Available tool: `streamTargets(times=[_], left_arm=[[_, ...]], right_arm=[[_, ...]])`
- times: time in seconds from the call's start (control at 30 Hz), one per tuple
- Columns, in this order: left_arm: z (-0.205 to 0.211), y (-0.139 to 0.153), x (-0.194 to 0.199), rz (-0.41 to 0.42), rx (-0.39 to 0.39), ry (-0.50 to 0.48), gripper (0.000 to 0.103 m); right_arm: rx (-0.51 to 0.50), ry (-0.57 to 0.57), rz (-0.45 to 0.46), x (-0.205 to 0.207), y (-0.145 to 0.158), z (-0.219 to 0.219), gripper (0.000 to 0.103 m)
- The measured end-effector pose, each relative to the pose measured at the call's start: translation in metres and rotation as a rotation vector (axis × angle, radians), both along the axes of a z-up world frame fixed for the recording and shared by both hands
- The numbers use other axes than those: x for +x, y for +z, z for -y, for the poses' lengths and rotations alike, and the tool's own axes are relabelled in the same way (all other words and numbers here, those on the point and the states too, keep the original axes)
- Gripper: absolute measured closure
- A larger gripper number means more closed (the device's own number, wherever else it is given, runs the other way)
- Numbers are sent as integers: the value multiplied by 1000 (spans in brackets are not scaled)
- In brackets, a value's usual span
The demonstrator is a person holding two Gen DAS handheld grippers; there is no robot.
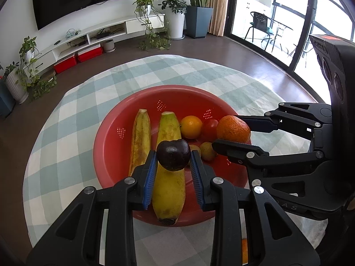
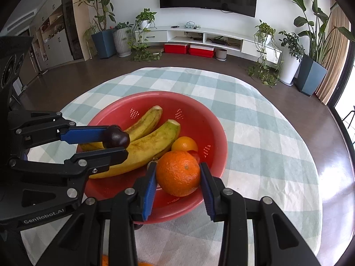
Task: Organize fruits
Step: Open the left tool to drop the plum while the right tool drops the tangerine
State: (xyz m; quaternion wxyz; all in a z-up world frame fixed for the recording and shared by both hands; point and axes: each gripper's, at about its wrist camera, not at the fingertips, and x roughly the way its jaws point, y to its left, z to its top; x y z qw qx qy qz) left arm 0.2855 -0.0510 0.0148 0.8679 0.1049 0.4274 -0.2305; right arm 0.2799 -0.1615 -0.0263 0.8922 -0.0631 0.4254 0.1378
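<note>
Red bowl (image 1: 104, 146) on checked cloth (image 1: 66, 110) holds two bananas (image 1: 169, 155), long axes side by side, cut stems toward the far rim, plus a small orange (image 1: 190, 126), tomato (image 1: 209, 128) and two small pale fruits. Left gripper (image 1: 173, 155) pinches a dark plum (image 1: 173, 155) over the bowl; right gripper (image 2: 178, 173) clamps a big orange (image 2: 178, 173) above its near rim.

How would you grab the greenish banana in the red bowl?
Judging by its pose, grip the greenish banana across its thick middle, coming from above with one finger on each long side. It lies flat in the red bowl, and its middle sits clear of the other banana and small orange.
</note>
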Motion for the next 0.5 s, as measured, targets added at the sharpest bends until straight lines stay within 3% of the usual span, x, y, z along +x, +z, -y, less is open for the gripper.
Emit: streamTargets(times=[0.17, 0.5], left_arm=[[-1, -2, 0, 4, 1, 7, 74], [-4, 7, -9, 28, -9, 17, 60]], right_arm=[[-19, 15, -1, 0, -5, -3, 63], [-25, 23, 17, -7, -3, -2, 60]])
